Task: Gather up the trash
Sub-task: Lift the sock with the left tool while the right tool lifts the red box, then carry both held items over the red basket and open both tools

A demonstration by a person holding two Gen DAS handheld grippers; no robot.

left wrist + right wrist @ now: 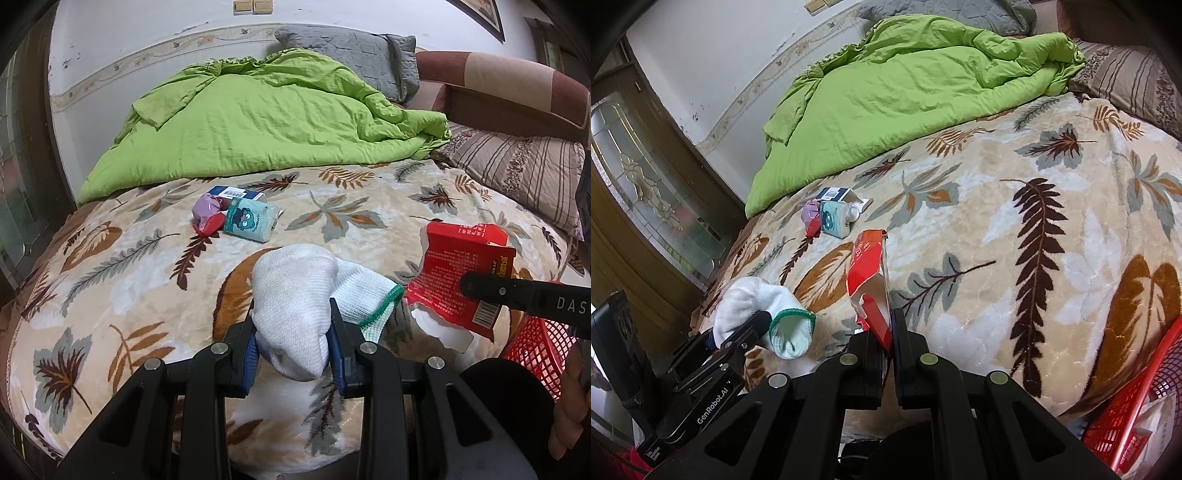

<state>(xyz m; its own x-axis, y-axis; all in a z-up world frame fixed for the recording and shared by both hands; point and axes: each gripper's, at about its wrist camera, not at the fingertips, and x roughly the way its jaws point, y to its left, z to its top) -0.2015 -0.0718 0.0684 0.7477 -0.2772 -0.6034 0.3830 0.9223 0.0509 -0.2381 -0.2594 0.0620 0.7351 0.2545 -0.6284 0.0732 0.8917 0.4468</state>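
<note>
My left gripper [293,325] is shut on a white sock with a green cuff [295,291], held over the front edge of the bed. The sock also shows in the right wrist view [753,306], held by the left gripper [753,325]. My right gripper [884,326] is shut on a torn red cardboard box [870,273], held upright above the blanket. The box [461,273] and a finger of the right gripper [517,295] show at the right of the left wrist view.
A pile of small items lies mid-bed: a teal tissue pack [251,219], a purple and red wad [207,218], a blue box [232,192]. A red mesh basket [1137,406] stands at the bed's near right. A green quilt [258,118] and pillows [517,173] lie further back.
</note>
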